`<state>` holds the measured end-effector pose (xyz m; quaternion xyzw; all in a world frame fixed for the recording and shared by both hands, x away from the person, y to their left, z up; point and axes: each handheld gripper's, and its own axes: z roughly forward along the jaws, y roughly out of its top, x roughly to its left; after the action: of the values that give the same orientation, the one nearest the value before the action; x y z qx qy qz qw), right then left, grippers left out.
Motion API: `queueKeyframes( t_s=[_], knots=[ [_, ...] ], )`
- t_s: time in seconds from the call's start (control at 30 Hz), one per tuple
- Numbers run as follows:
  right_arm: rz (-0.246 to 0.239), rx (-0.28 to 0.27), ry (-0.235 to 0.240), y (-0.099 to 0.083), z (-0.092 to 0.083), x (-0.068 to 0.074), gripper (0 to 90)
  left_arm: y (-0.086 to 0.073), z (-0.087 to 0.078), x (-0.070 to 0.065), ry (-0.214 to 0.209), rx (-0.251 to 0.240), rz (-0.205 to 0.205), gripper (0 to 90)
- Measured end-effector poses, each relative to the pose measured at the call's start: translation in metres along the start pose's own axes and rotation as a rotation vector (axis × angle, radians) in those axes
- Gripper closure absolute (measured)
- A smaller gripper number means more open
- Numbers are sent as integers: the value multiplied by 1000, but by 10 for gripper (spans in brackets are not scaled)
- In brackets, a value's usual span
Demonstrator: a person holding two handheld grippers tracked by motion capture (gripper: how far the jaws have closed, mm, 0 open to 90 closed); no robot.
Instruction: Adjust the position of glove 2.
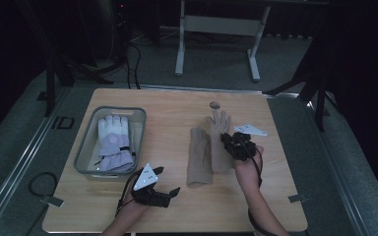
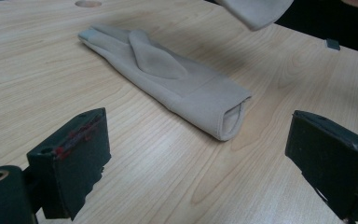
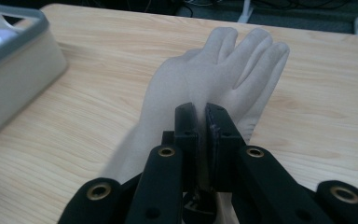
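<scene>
1. Dark surroundings frame the high view: a wooden table [image 1: 177, 206] stands on grey carpet, with a white desk frame [image 1: 216, 29] at 12 o'clock.
2. High view: a grey bin [image 1: 86, 147] at 9 o'clock of the table holds a white-and-lavender glove [image 1: 114, 142]. Two beige gloves lie near centre, just beside each other: the left beige glove [image 1: 199, 157] and the right beige glove [image 1: 220, 132]. A white card [image 1: 251, 130] rests at 3 o'clock of them.
3. High view: the right gripper [image 1: 237, 146] sits on the right beige glove; the left gripper [image 1: 166, 184] hovers at 7 o'clock of the pair, jaws spread.
4. Left gripper view: both jaws stand wide apart, holding nothing. The left beige glove [image 2: 168, 79] lies flat ahead, cuff toward the camera. A cuff of the other glove [image 2: 256, 11] hangs raised at 1 o'clock.
5. Right gripper view: the jaws are closed, pinching fabric of the right beige glove [image 3: 214, 79], fingers pointing to 12 o'clock. The bin [image 3: 14, 70] sits at 9 o'clock.
6. Progress, judged: one glove appears binned; two beige gloves remain outside, one already gripped.
</scene>
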<state>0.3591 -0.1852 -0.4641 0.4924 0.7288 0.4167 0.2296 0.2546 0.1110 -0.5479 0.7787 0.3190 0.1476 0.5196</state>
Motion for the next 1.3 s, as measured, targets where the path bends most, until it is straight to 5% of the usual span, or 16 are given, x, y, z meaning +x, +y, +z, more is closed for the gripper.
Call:
queueKeyframes(
  t_s=[0.2, 0.47, 0.97, 1.3],
  knots=[
    [-22, 9, 5, 0, 15, 27, 842, 0, 0, 0, -6, -5, -3, 65],
    [64, 45, 0, -18, 37, 44, 839, 0, -1, 0, -7, -9, -3, 65],
    [103, 106, -4, -53, 60, 51, 788, 1, 0, -2, -12, -2, 5, 65],
    [67, 122, 54, -56, 62, 45, 442, 1, 2, -3, -33, 0, -14, 65]
  ],
)
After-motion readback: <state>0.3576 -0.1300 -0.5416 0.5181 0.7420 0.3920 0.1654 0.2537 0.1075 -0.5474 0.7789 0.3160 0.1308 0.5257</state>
